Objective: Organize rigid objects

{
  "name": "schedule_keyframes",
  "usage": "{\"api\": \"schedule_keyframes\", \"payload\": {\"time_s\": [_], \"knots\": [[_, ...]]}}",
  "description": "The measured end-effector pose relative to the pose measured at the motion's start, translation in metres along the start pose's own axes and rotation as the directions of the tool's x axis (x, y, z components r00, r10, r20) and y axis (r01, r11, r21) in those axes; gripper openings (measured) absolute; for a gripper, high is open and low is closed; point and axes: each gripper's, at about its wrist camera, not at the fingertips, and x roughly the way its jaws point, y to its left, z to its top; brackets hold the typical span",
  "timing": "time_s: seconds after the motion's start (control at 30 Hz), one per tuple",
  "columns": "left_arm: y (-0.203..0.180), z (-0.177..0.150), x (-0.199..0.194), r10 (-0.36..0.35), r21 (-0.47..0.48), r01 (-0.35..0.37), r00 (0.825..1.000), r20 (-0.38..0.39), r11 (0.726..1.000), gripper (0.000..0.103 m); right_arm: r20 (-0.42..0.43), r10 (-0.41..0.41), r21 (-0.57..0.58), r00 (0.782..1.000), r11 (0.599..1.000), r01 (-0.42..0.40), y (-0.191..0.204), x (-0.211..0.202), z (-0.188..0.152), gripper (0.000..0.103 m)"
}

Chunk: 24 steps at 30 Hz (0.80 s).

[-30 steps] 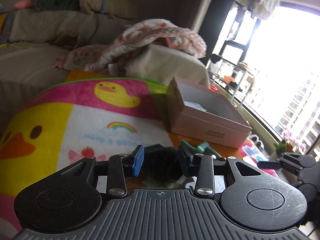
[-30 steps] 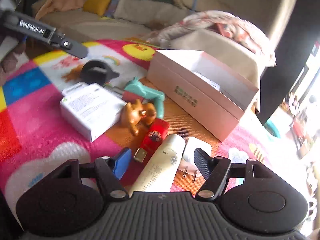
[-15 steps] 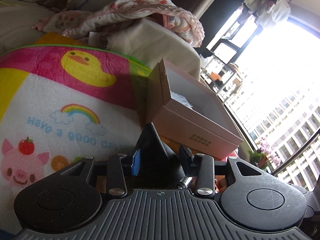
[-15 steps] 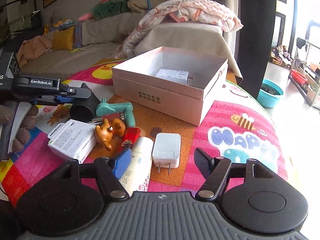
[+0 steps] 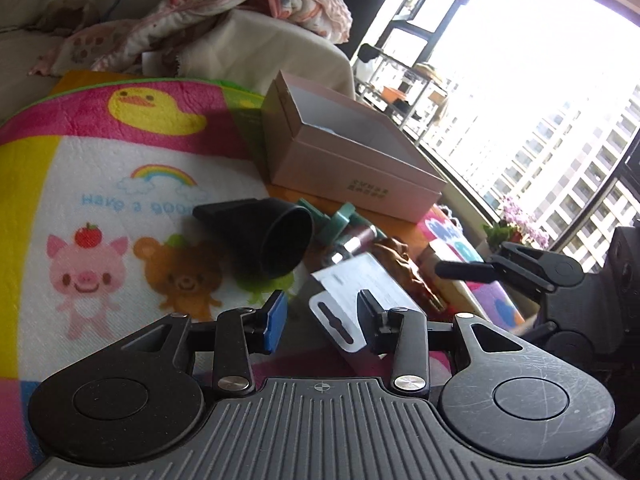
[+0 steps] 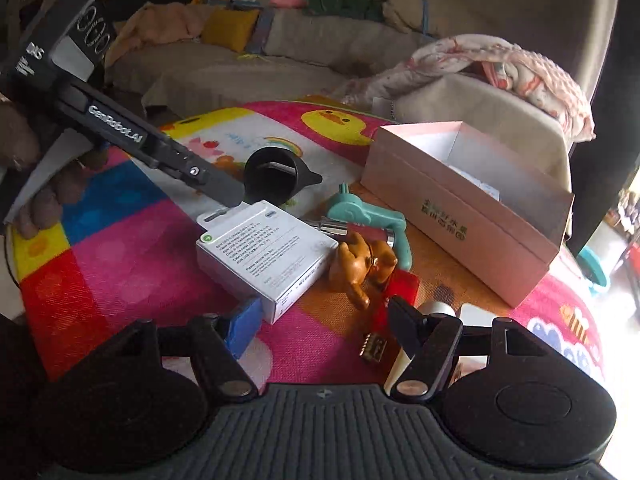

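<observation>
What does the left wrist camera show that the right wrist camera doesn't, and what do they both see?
Only the left wrist view shows the bright window with apartment blocks, the potted flowers by it, and the right gripper reaching in from the side.

Only the right wrist view shows the sofa with a yellow cushion, the person's hand on the left gripper's handle, and a red item by the brown dog figurine.

Both show the pink box, the black funnel-shaped nozzle, the white retail package, the teal toy and the cartoon mat.
</observation>
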Motion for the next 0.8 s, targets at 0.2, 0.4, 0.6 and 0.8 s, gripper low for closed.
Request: {"api": "schedule_keyframes", "payload": {"time_s": [0.2,0.4,0.6,0.8], "knots": [[-0.029,-0.016,0.016,-0.074,0.082,0.08,0.994,-0.077,0.993,0.043,-0.013,-0.169,0.087,0.985,0.982,0.17,-0.031,0.002,0.002,0.069],[-0.088,-0.033,0.022,0.138,0.406,-0.099,0.988,-0.07,0.909,0.043,0.014,-0.195,0.254,0.981,0.949,0.185,-0.075,-0.028,-0.014,0.07],[-0.106,-0.046,0.03,0.17,0.484,-0.094,0.979,-0.114,0.87,0.043,-0.047,-0.213,0.419,0.976,0.883,0.212,-0.106,-0.025,-0.038,0.07],[-0.117,-0.049,0.04,0.084,0.453,0.002,0.982,-0.168,0.891,0.082,-0.048,-0.168,0.557,0.985,0.814,0.166,-0.123,-0.018,-0.057,0.076]]}}
